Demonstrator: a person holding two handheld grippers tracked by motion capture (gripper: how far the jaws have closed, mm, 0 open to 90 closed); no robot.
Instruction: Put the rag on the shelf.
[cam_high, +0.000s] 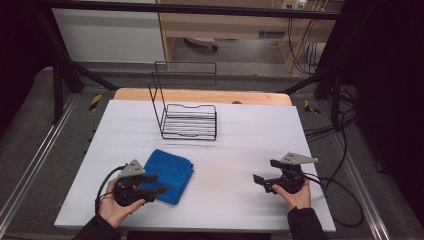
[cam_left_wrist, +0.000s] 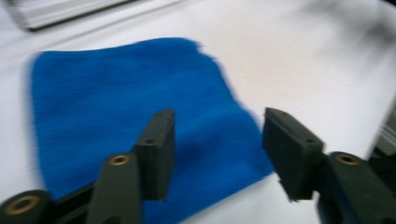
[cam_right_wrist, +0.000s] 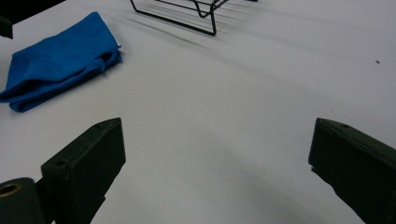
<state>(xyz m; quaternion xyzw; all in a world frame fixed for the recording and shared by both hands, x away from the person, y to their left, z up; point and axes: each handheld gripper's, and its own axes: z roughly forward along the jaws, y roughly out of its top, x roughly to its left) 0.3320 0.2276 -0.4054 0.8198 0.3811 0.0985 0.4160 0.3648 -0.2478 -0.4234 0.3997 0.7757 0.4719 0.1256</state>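
1. The left gripper (cam_high: 152, 183), lower left of the high view, had its jaws apart over the near edge of the cloth (cam_high: 169, 175), nothing clamped between them.
2. In the left gripper view the cloth (cam_left_wrist: 126, 121) filled the middle left, and its near right corner sat between the 2 jaws.
3. The right gripper (cam_high: 265, 172), lower right of the high view, had its jaws wide apart above bare table (cam_high: 240, 150), well apart from the cloth.
4. Risk: the cloth was folded in layers, so a shallow pinch would likely take only the top layer and let it unfold or drag.
5. Risk: the jaw tips sat close to the corner, so a close there could slip off the edge and miss.
6. Risk: the left gripper view was blurred, which suggested fast motion; overshoot could push the cloth across the smooth table.
7. Risk: lifted toward the rack (cam_high: 187, 117), upper centre, loose fabric could snag on the thin wires.
8. Cloth: blue, soft, ribbed knit, roughly square, with stacked edges visible in the right gripper view (cam_right_wrist: 60, 58).
9. Rack: black wire, stiff, flat barred base with a tall open frame at the back.
10. Table: white, matte, flat.
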